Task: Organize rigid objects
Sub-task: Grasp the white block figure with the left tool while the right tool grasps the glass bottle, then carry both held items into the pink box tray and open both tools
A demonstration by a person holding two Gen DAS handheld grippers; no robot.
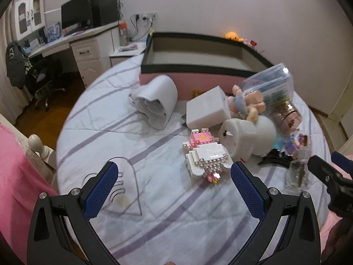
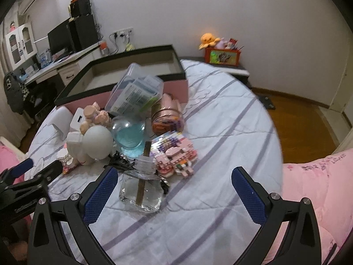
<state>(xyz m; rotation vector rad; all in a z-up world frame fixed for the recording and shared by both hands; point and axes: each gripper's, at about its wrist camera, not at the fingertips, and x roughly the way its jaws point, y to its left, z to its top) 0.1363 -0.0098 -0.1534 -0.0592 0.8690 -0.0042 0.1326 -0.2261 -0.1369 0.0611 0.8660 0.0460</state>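
A heap of rigid items lies on the bed in front of a pink storage box (image 1: 198, 50) (image 2: 132, 66) with a dark rim. In the left wrist view my left gripper (image 1: 174, 183) is open above the sheet, just short of a white and pink brick model (image 1: 205, 154). Behind it sit a white box (image 1: 206, 110), a white round toy (image 1: 247, 137) and a clear plastic case (image 1: 271, 84). My right gripper (image 2: 174, 185) is open too, with a clear glass diffuser bottle (image 2: 141, 190) near its left finger. A blue glass globe (image 2: 129, 134) and a pink brick model (image 2: 176, 154) lie beyond.
A curved white object (image 1: 157, 101) lies left of the heap. The bed has a white striped sheet (image 2: 220, 121) and a pink quilt (image 2: 315, 187) at the right. A desk (image 1: 66, 42) with a monitor and a chair stand at the far left; wooden floor (image 2: 304, 123) lies right.
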